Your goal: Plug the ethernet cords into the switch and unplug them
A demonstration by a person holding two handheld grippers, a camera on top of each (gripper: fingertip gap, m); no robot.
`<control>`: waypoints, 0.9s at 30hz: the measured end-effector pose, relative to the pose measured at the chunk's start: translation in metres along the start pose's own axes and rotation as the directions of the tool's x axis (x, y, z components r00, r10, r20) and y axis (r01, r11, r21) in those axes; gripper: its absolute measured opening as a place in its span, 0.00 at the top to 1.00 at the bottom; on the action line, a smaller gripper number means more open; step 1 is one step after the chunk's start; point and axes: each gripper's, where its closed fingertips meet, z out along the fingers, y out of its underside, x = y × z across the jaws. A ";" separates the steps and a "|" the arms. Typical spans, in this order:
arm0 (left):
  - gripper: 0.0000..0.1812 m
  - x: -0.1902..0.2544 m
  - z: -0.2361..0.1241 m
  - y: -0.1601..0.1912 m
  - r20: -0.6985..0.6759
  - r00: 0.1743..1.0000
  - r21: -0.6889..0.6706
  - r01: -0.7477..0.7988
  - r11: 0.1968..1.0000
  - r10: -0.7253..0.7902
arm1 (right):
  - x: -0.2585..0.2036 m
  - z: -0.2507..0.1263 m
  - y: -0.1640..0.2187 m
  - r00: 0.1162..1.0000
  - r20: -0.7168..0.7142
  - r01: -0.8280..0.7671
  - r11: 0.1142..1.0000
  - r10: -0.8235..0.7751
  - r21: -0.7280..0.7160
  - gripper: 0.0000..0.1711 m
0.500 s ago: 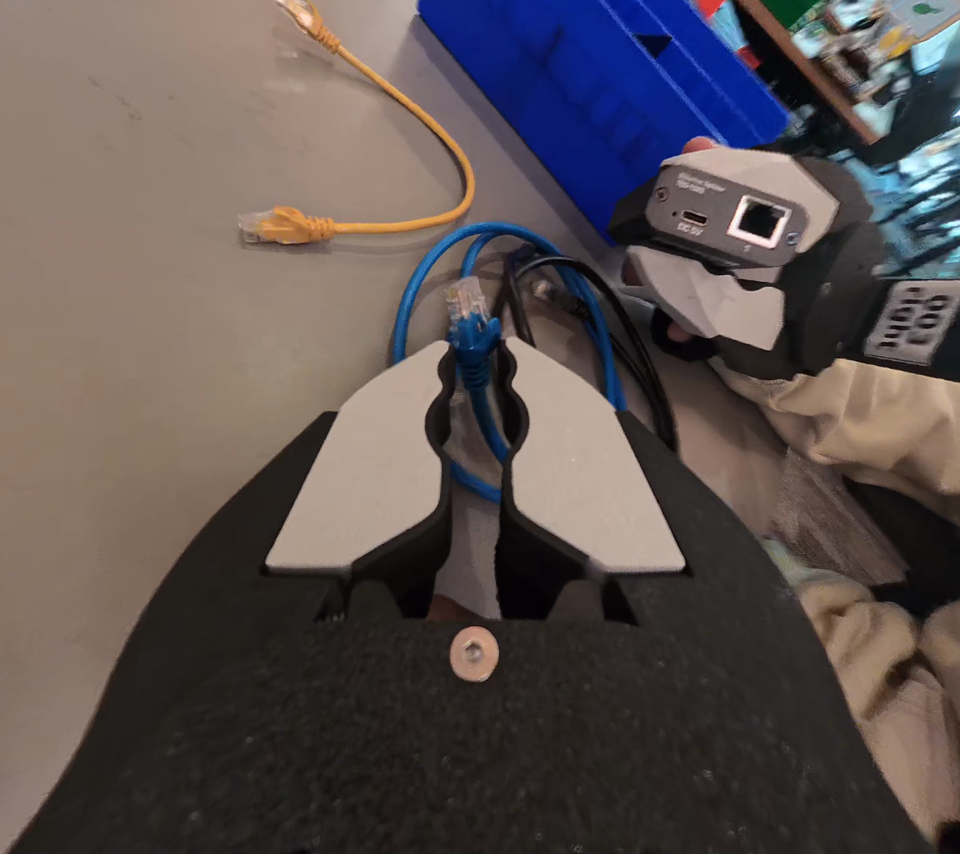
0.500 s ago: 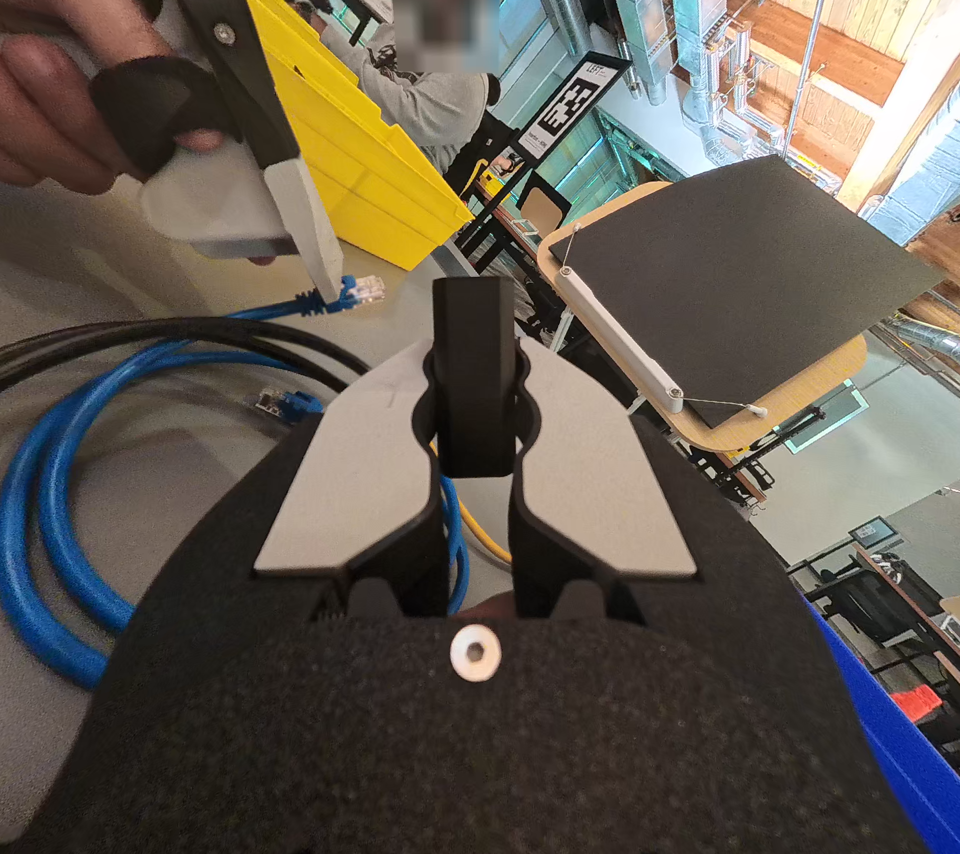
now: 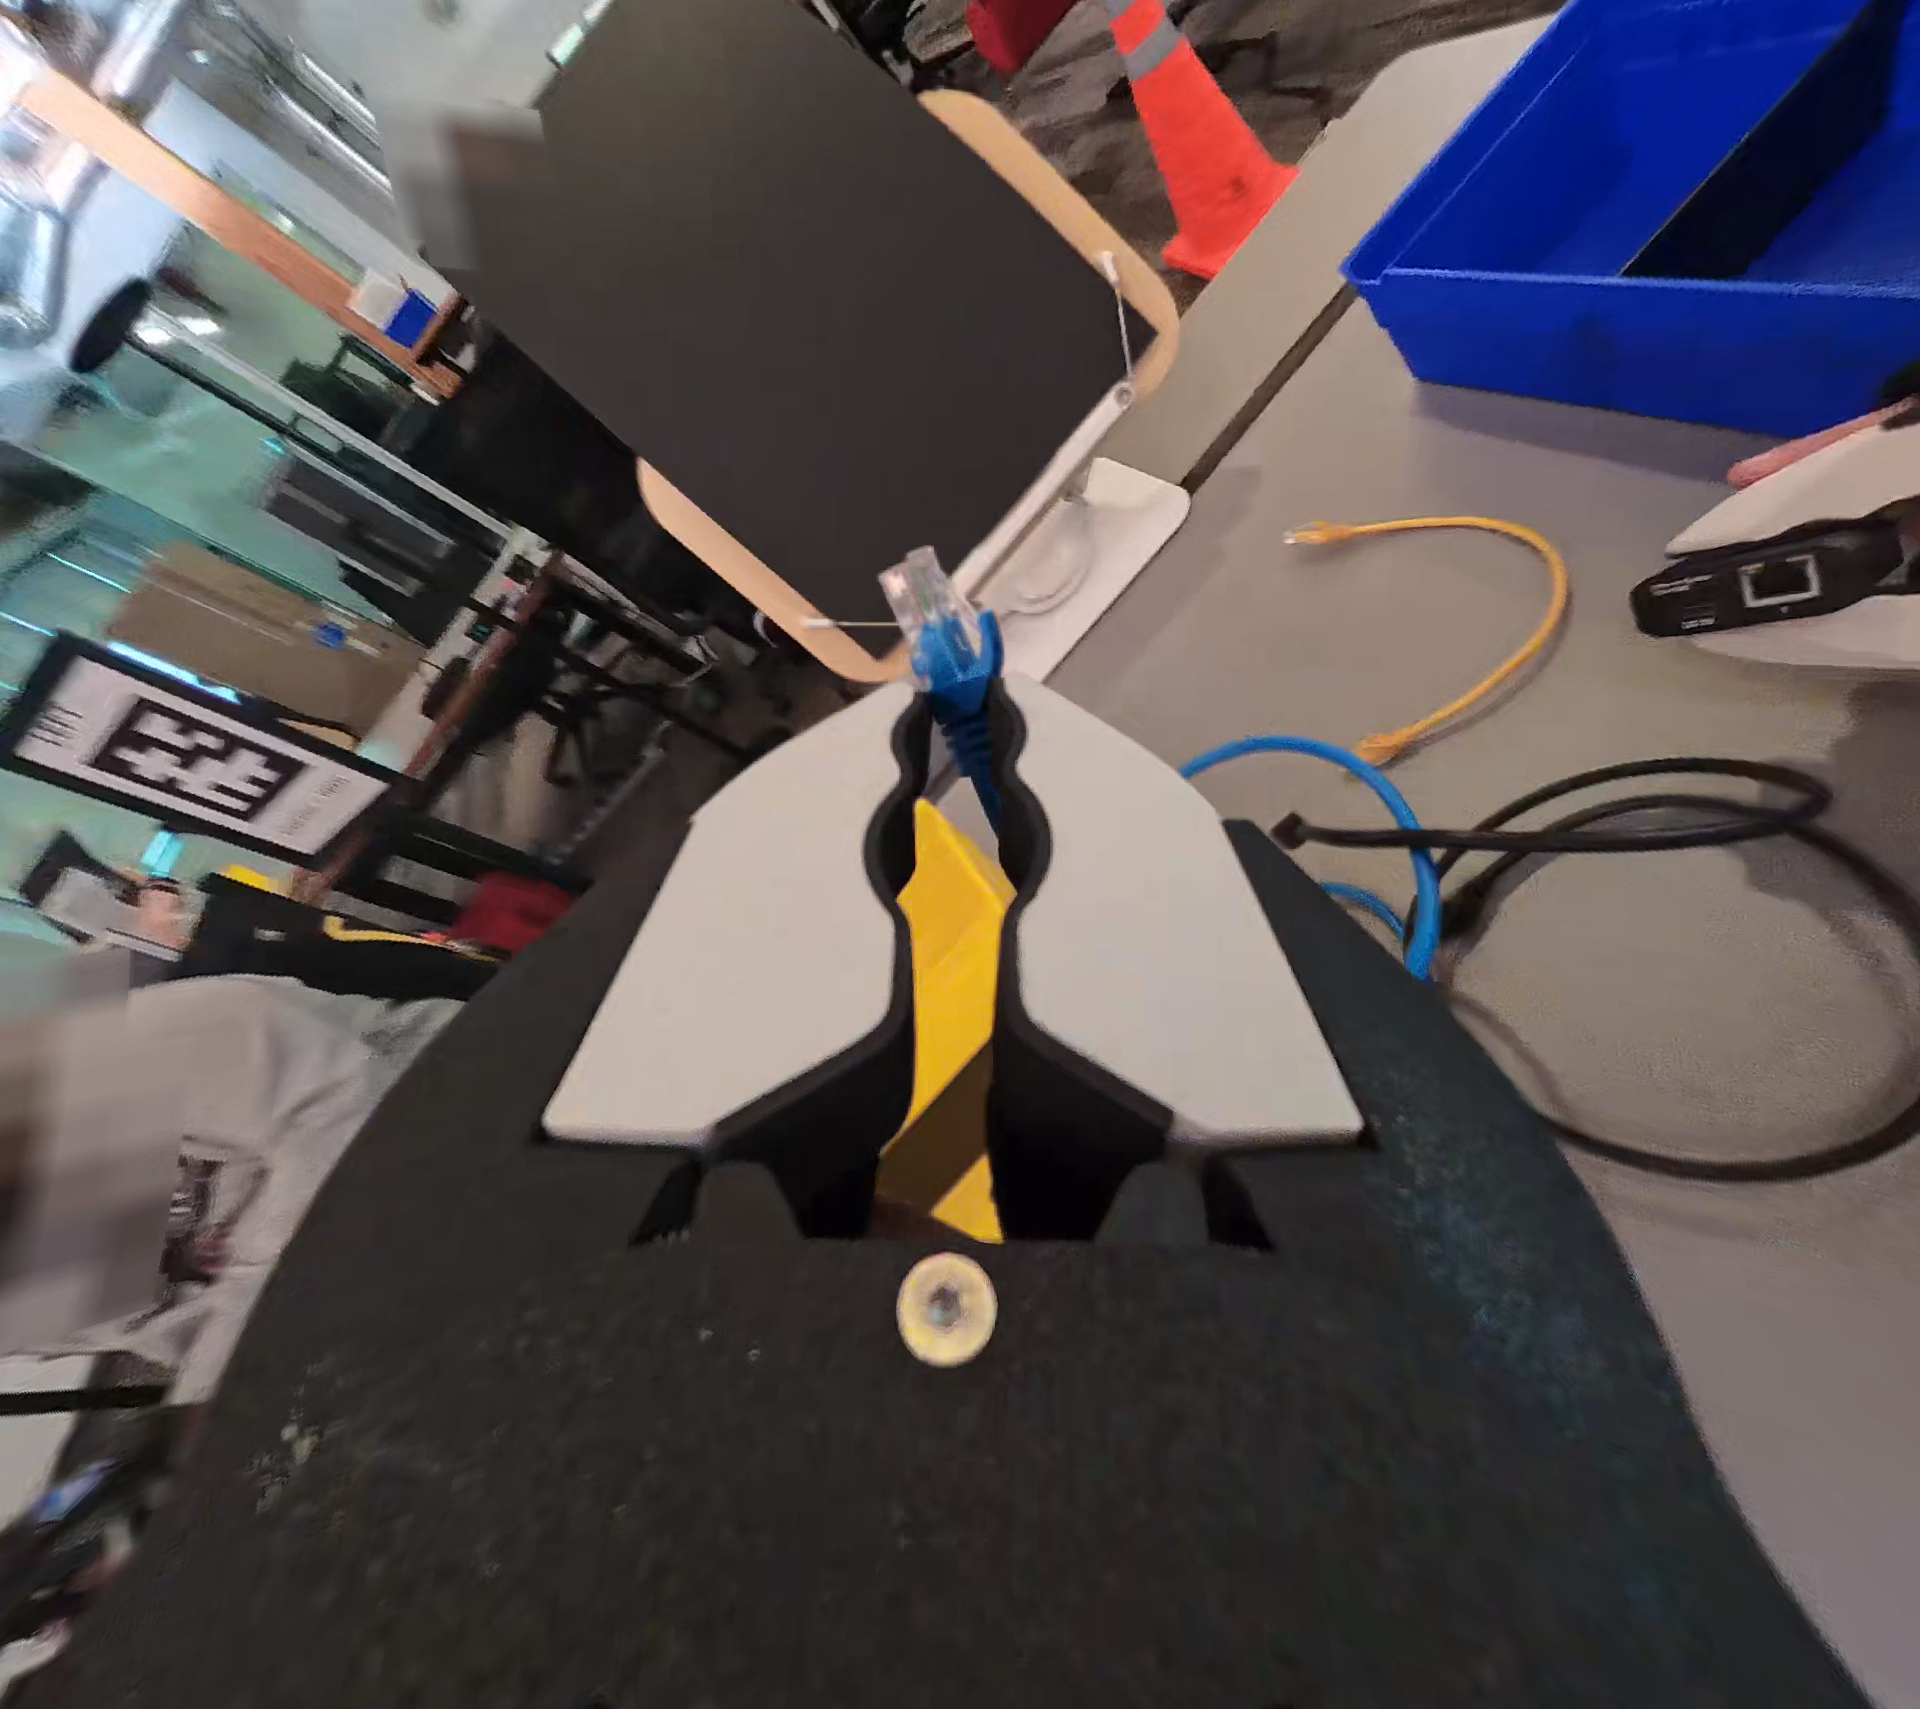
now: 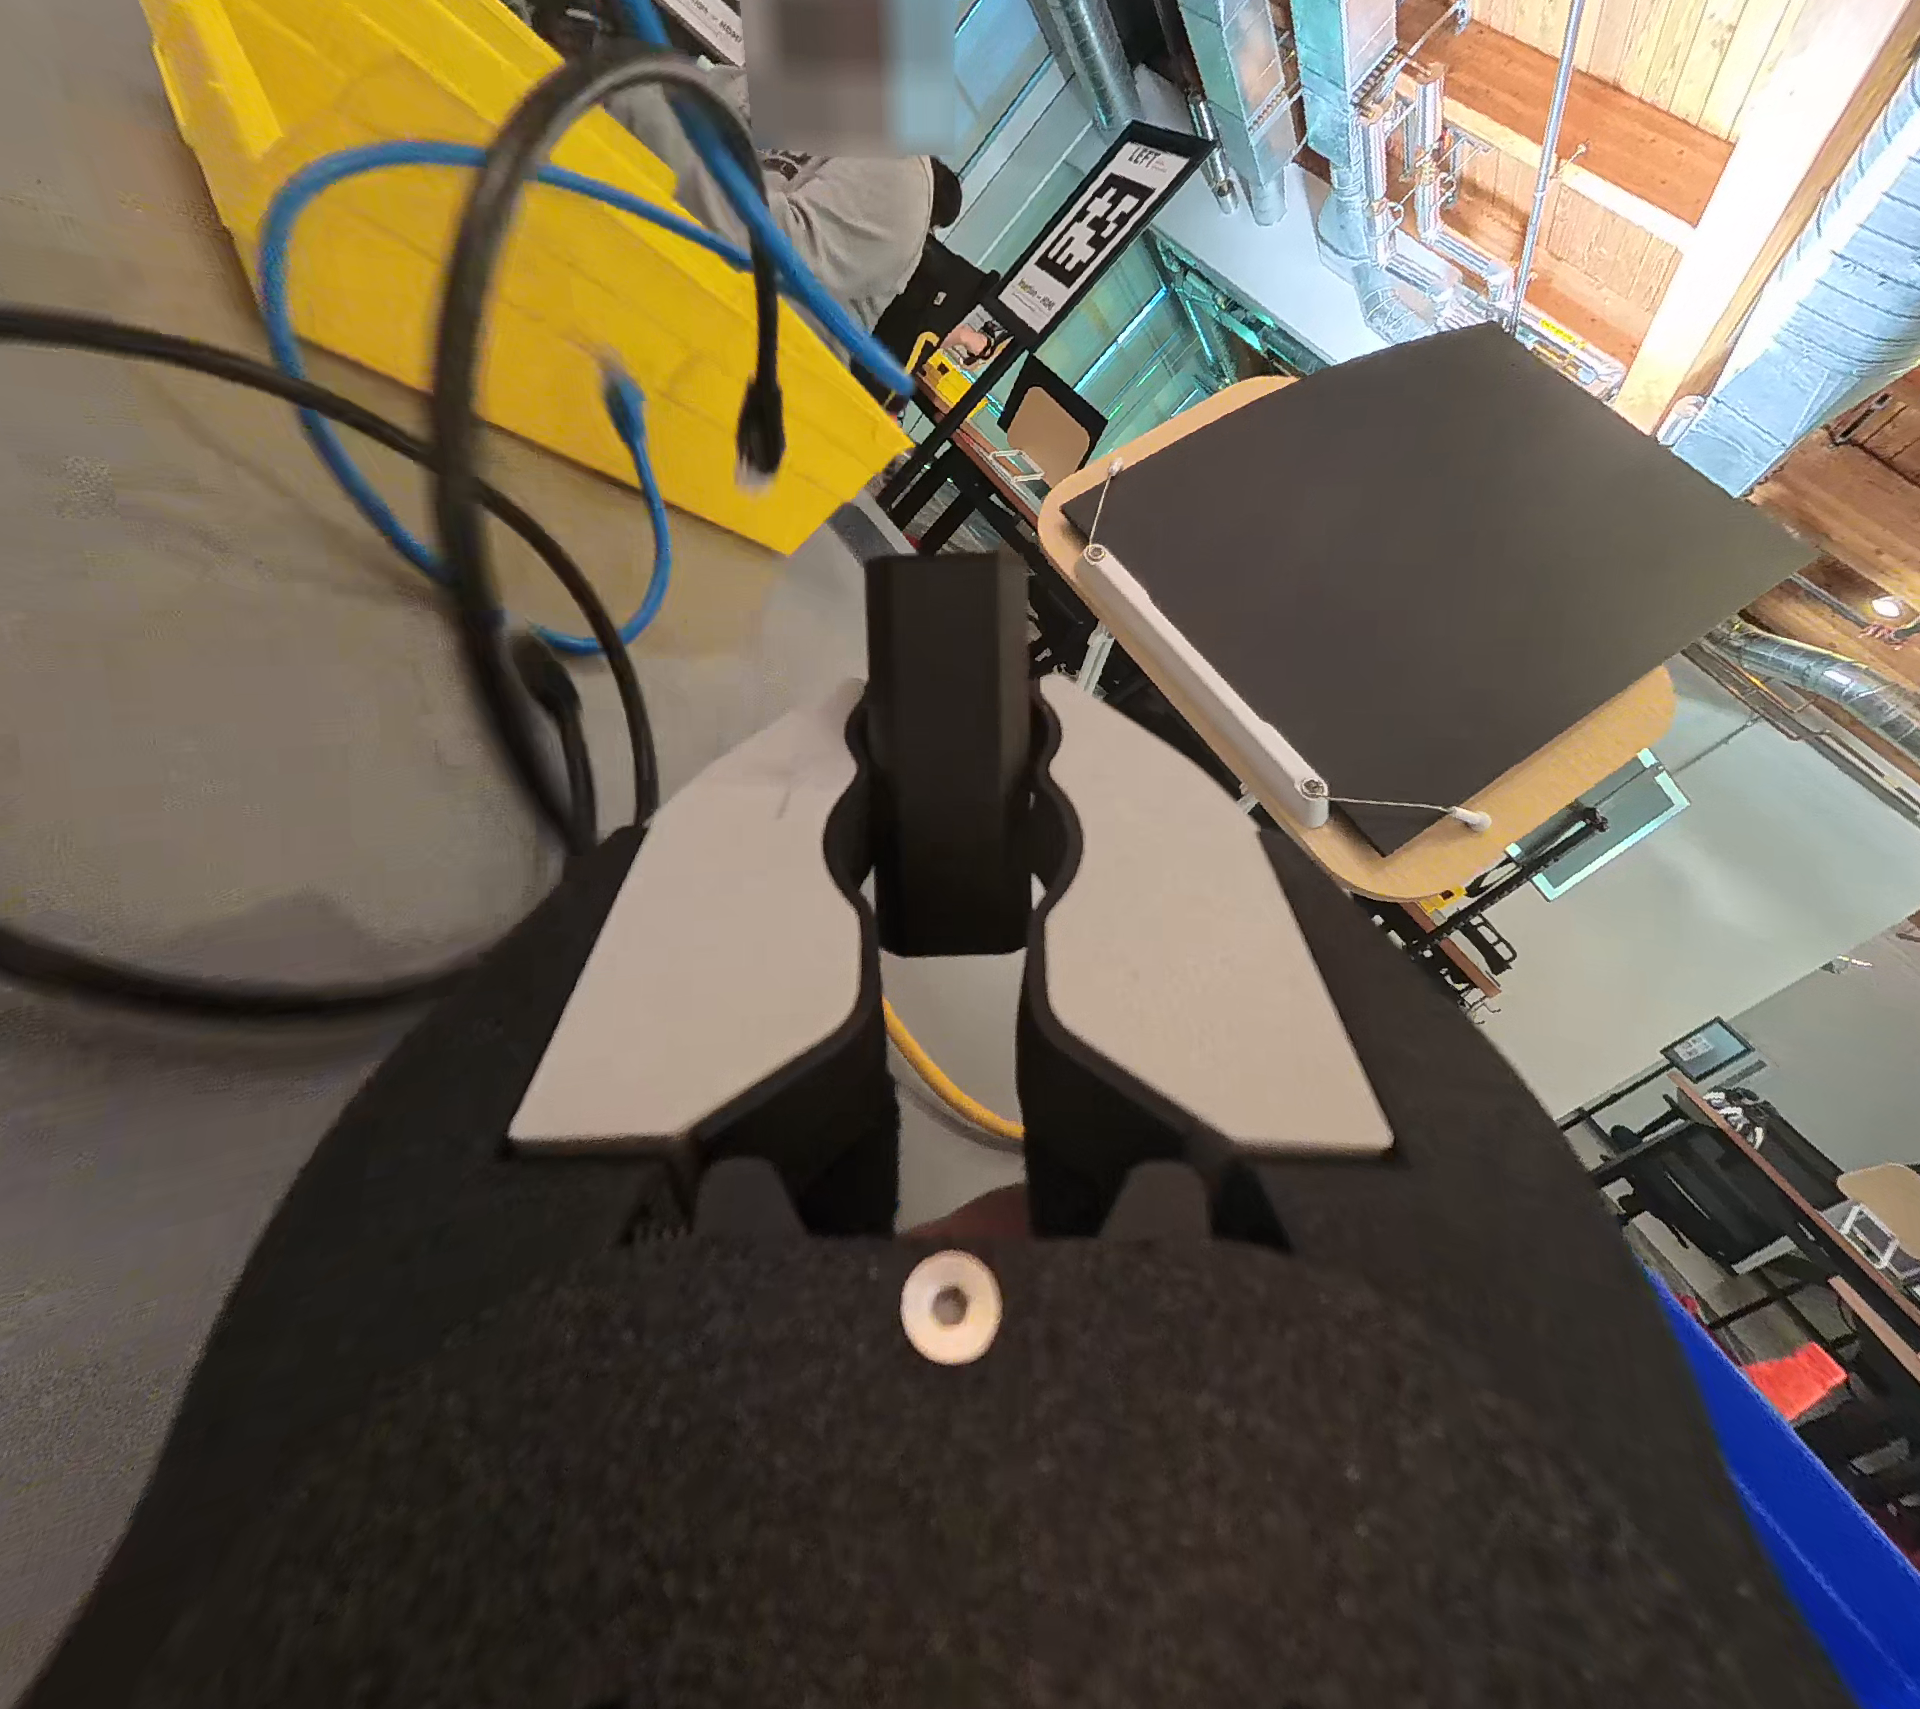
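Left wrist view: the left gripper (image 3: pixel 958 703) pinches the blue ethernet cord (image 3: pixel 951 657) just behind its clear plug, which points away, raised off the grey table (image 3: pixel 1714 1264).
Same view, right edge: the black switch (image 3: pixel 1766 591) sits clamped in the right gripper (image 3: pixel 1813 579), port facing the plug; a yellow cord (image 3: pixel 1538 610) lies between.
Right wrist view: the right gripper (image 4: pixel 945 766) grips the switch (image 4: pixel 943 755) upright; blue cord (image 4: pixel 644 506) and black cord (image 4: pixel 764 412) hang blurred before a yellow bin (image 4: pixel 416 132).

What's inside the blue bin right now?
The blue bin shows only a dark divider and bare blue walls. Its floor behind the near wall is hidden, and the frame crops its right side.
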 end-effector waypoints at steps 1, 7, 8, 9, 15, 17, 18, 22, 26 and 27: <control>0.95 -0.006 -0.007 -0.008 0.002 0.999 -0.006 -0.033 0.999 0.033 | 0.001 0.000 0.000 1.000 -0.005 0.003 1.000 -0.003 0.000 0.85; 0.95 -0.017 -0.020 -0.016 -0.040 0.992 -0.071 -0.125 0.990 0.122 | 0.007 -0.002 0.001 1.000 -0.027 -0.002 1.000 0.002 -0.003 0.86; 0.95 -0.001 -0.016 -0.009 -0.142 0.985 -0.086 -0.105 0.991 0.092 | 0.007 -0.002 0.001 1.000 -0.027 -0.003 1.000 0.003 -0.003 0.85; 0.95 0.021 -0.011 0.002 -0.262 0.963 -0.111 -0.099 0.989 0.067 | 0.006 -0.002 0.001 1.000 -0.026 -0.001 1.000 0.001 -0.003 0.85; 0.95 0.143 0.004 0.055 -0.812 0.529 -0.306 -0.030 0.951 -0.245 | -0.001 -0.001 0.000 1.000 -0.002 0.013 1.000 -0.013 -0.002 0.85; 0.95 0.158 0.015 0.073 -0.847 0.449 -0.349 -0.062 0.935 -0.286 | -0.001 -0.001 -0.001 1.000 -0.002 0.021 1.000 -0.021 -0.001 0.85; 0.94 0.166 0.019 0.087 -0.858 0.424 -0.365 -0.111 0.924 -0.288 | -0.001 -0.001 -0.001 1.000 -0.002 0.018 1.000 -0.018 0.001 0.86; 0.96 0.194 0.048 0.135 -0.817 0.484 -0.436 -0.163 0.885 -0.313 | 0.000 -0.002 -0.001 1.000 -0.003 0.021 1.000 -0.021 -0.005 0.86; 0.98 0.191 0.084 0.170 -0.622 0.745 -0.459 -0.097 0.883 -0.241 | -0.001 -0.002 0.000 1.000 0.005 0.017 1.000 -0.017 -0.009 0.85; 0.99 0.188 0.089 0.174 -0.560 0.803 -0.439 -0.081 0.895 -0.202 | -0.002 -0.002 0.001 1.000 0.009 0.017 1.000 -0.017 -0.011 0.85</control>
